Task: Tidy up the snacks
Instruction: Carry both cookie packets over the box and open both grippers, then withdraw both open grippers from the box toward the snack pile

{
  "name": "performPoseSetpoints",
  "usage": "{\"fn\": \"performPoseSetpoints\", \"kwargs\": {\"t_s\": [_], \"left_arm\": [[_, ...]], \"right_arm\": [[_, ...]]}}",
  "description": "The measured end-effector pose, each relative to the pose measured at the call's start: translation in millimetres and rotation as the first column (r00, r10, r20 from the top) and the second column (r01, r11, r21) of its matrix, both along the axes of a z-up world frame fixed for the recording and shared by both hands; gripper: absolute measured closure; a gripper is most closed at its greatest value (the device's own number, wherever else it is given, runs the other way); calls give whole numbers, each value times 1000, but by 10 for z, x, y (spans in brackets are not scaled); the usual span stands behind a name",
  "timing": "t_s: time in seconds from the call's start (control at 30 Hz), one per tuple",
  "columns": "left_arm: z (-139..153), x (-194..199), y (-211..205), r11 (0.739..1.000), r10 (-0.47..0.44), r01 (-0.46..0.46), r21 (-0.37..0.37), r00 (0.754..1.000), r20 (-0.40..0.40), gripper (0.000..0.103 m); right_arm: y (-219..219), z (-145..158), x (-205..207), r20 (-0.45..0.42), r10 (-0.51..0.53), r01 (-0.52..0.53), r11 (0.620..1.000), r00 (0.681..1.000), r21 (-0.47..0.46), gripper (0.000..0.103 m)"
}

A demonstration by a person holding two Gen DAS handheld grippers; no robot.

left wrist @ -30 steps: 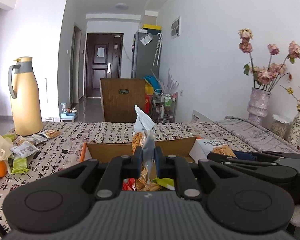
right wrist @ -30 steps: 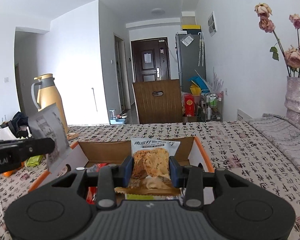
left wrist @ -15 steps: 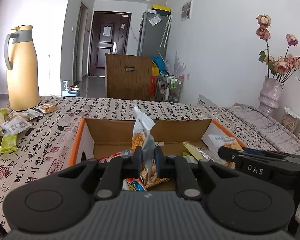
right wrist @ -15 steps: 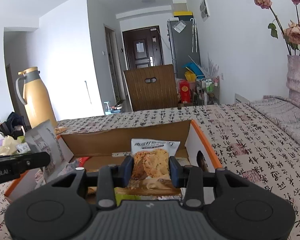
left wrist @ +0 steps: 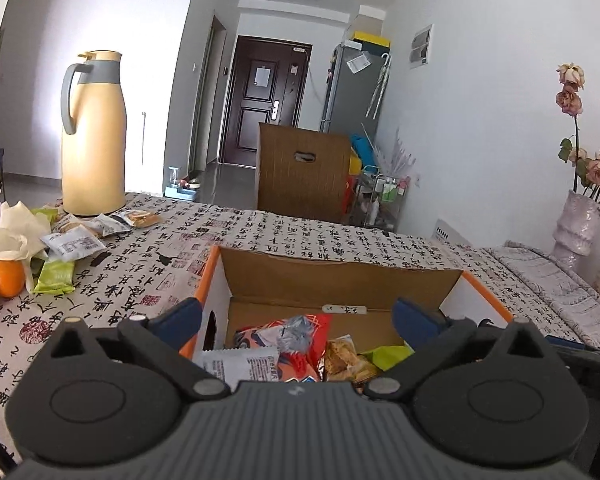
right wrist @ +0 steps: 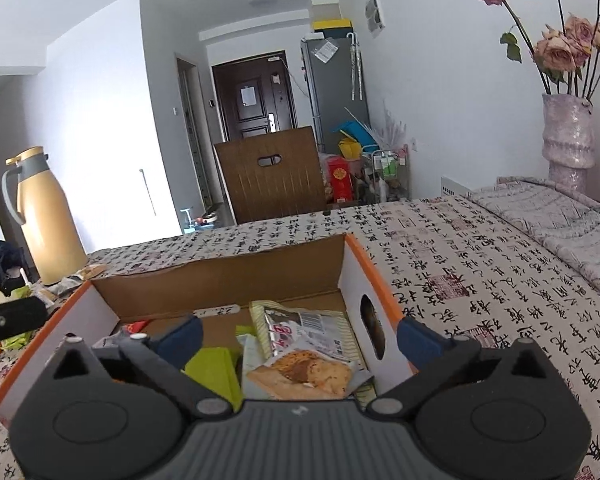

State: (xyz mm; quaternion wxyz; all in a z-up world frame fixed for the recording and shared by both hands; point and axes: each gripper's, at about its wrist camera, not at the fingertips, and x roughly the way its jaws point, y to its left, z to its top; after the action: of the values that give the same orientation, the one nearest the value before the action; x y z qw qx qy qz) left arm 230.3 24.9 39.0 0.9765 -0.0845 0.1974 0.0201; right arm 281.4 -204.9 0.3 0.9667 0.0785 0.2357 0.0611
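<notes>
Yellow flask (left wrist: 92,136) beside loose snacks (left wrist: 74,242).

Both views look forward and slightly downward from close above an open cardboard box (left wrist: 340,276) on the desk (left wrist: 300,236). The left view sits toward the box's left side; the right view sits toward its right wall (right wrist: 360,280). Both share the box, a yellow jug (left wrist: 94,136), a brown chair (right wrist: 270,176) and the far door (right wrist: 254,98).
</notes>
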Motion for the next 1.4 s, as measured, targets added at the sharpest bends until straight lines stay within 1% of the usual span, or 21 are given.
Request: {"fn": "performPoseSetpoints", "kwargs": {"t_s": [0.17,0.27,0.4,0.7,0.83,1.1,1.4], "left_arm": [[39,-29,-15,1000,8,-8,2,1000,0,0],[111,-119,-9,1000,10,-10,-5,1000,12,0],[203,-255,-27,1000,-1,1,-4,1000,21,0],[266,-577,-24,1000,-22,22,13,1000,22,0],[224,-697,-5,999,-26,26,20,1000,4,0],[4,-909,27,999,-33,36,37,997,-73,0],[-248,-1188,89,998,-50,53,17,987,-153,0]], "right_arm": [[-16,39,-14,3,-17,17,1000,1000,6,0],[-17,151,-120,30,-12,12,1000,999,10,0],[21,276,-267,57,12,-11,1000,998,-9,0],[22,300,-543,43,30,-28,999,999,-46,0],[5,235,-670,16,31,-30,998,999,-61,0],[-12,56,-974,-44,48,-53,994,998,-99,0],[-35,-137,-1368,-101,64,-75,991,993,-107,0]]}}
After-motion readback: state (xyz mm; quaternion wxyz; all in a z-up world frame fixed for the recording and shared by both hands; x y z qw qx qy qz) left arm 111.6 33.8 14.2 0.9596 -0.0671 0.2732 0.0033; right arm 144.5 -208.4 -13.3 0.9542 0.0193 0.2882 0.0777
